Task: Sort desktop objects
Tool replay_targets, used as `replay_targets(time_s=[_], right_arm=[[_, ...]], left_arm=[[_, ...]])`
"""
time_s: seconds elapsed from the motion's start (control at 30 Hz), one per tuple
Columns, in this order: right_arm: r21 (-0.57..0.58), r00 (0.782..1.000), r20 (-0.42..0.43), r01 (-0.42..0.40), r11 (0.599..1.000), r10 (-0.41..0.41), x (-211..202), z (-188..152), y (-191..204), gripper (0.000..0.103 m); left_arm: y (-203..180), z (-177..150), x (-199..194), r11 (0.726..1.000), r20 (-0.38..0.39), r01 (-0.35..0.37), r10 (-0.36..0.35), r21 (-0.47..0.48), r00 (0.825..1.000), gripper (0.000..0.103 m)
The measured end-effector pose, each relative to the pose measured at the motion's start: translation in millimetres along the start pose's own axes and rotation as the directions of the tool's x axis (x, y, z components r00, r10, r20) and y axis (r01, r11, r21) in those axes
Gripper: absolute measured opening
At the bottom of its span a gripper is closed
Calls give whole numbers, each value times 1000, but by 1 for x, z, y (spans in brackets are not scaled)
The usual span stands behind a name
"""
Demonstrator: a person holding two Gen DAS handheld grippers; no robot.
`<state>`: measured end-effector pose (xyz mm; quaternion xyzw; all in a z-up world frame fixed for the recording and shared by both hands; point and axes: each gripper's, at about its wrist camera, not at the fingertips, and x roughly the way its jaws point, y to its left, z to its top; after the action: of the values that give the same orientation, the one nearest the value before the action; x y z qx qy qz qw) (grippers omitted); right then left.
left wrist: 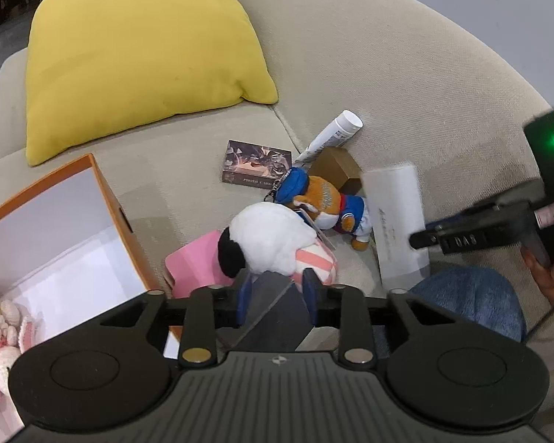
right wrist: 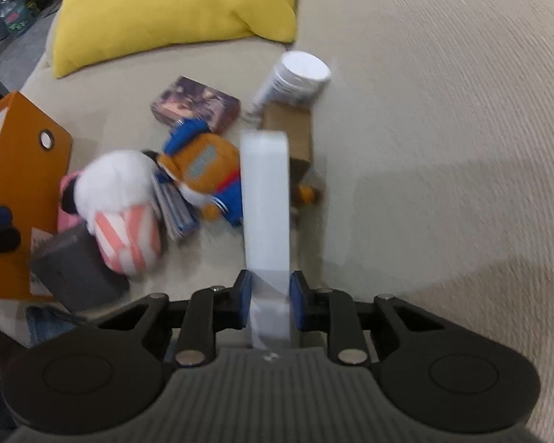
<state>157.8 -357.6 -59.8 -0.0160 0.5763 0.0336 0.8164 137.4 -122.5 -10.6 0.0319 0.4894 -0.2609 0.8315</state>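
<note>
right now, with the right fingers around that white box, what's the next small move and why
Probably lift the white box straight up. The right gripper has it between its fingers, and the plush bear and brown box crowd it, so sliding it sideways could drag them.

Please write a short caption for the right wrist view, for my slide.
Right gripper shut on a white box, above plush toys on a beige sofa.

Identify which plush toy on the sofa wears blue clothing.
The brown bear plush, in a blue cap and jacket; the white plush beside it has pink-striped clothing instead.
</note>
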Motion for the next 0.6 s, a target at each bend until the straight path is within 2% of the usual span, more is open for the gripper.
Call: replay_targets(time_s=[0.1, 0.17, 0.33, 0.53, 0.6], right_arm=[[-14, 1000, 16, -1, 1000, 1, -7, -7, -4, 24], [-26, 999, 33, -32, 999, 33, -16, -8, -5, 24], [-124, 992, 93, -72, 990, 84, -25, 2, 9, 24], [-259, 993, 70, -73, 963, 94, -9, 15, 29, 25], [-292, 993, 53, -85, 953, 105, -1, 17, 34, 25]], left_arm=[[2, 1, 1, 999, -16, 15, -16, -47, 1000, 41], [5, 3, 6, 995, -22, 23, -25, -98, 999, 49], [9, 10, 24, 976, -56, 37, -50, -213, 997, 50], [10, 18, 47, 956, -106, 23, -57, -293, 993, 51], [12, 18, 55, 952, -128, 0, -41, -307, 991, 51]])
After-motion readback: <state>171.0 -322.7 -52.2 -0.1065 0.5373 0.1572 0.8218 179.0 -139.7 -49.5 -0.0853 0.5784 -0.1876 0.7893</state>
